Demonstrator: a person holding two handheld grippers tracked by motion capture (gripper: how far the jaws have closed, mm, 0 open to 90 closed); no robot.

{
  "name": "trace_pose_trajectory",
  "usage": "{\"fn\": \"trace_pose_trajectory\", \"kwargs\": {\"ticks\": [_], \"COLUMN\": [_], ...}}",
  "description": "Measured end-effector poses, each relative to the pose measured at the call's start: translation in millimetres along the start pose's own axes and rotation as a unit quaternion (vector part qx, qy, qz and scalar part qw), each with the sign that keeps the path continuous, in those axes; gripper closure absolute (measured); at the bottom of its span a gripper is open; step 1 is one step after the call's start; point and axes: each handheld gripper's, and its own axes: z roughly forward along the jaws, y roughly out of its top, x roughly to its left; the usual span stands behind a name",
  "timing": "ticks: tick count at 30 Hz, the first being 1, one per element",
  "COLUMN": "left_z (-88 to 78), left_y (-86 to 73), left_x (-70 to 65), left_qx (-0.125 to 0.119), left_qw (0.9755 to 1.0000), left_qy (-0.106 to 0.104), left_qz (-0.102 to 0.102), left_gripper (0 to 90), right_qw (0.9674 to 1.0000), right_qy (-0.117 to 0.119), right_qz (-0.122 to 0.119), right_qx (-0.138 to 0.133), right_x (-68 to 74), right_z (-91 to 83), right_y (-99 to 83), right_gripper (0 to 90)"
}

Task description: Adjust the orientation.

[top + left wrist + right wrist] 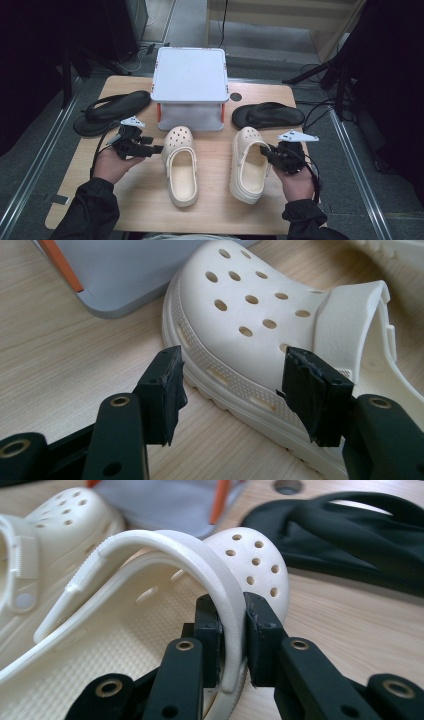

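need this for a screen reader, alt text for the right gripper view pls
The right gripper is clamped on the side wall of a cream clog, lying on a wooden table. A second cream clog lies beyond, with a black flip-flop beside it.

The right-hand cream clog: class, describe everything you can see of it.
The right-hand cream clog looks like moulded foam, with a holed toe, a thick ridged sole and a heel strap. It is tipped on its side on the wooden table, toe towards the grey stand. The right tool is shut on its rim.
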Motion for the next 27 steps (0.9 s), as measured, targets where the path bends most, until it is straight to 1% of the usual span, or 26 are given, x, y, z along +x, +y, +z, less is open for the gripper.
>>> {"fn": "trace_pose_trajectory", "kwargs": {"ticks": [4,5,8,9,11,13,14,15,17,18,21,24,27], "left_z": [-0.5,-0.8,-2.2,-2.3,-3.5,-4.2,-4.2,-4.6,-4.8,-4.9,-5.1,-5.6,-5.6], "left_y": [-2.8,-3.5,-5.6,-6.3,-7.7,-9.1,-9.9,-10.3,-11.9,-12.4,-14.2,-15.9,-17.6], "left_x": [-2.5,-2.9,-3.1,-3.8,-4.0,-5.1,-5.7,-6.1,-6.6,-7.1,-7.0,-7.0,-6.6], "left_qx": [0.002,0.003,0.004,0.000,0.000,0.000,-0.001,0.001,0.000,0.001,0.002,0.003,0.007], "left_qw": [1.0000,1.0000,1.0000,0.9999,0.9999,0.9999,0.9999,0.9999,0.9999,0.9999,0.9999,0.9998,0.9998], "left_qy": [0.001,0.001,0.001,0.004,0.000,0.000,0.003,0.001,0.003,0.003,0.005,0.006,0.007], "left_qz": [-0.003,-0.002,-0.005,-0.010,-0.012,-0.011,-0.012,-0.013,-0.012,-0.014,-0.014,-0.016,-0.015], "left_gripper": [42.3,42.3,42.3,42.3,42.3,42.3,42.3,42.3,42.3,42.3,42.3,42.3,42.3], "right_qw": [0.9993,0.9986,0.9964,0.9952,0.9935,0.9918,0.9907,0.9896,0.9875,0.9857,0.9825,0.9807,0.9796], "right_qy": [0.022,0.029,0.043,0.050,0.062,0.076,0.081,0.084,0.089,0.089,0.088,0.088,0.089], "right_qz": [-0.030,-0.042,-0.069,-0.080,-0.090,-0.097,-0.104,-0.111,-0.124,-0.137,-0.157,-0.166,-0.172], "right_qx": [0.011,0.017,0.025,0.026,0.031,0.033,0.033,0.035,0.040,0.042,0.048,0.053,0.055], "right_x": [10.9,14.3,24.4,29.1,35.0,40.0,42.6,45.3,50.3,53.5,58.6,60.2,63.0], "right_z": [14.8,19.4,28.6,32.5,39.4,46.5,49.8,52.9,57.7,60.2,66.2,72.6,77.2], "right_y": [10.1,13.8,21.6,24.9,30.3,35.0,37.2,39.3,42.7,44.1,45.4,45.5,44.6], "right_gripper": [79.0,79.0,79.0,78.9,78.9,78.9,78.9,78.9,78.8,78.8,78.8,78.7,78.5]}}
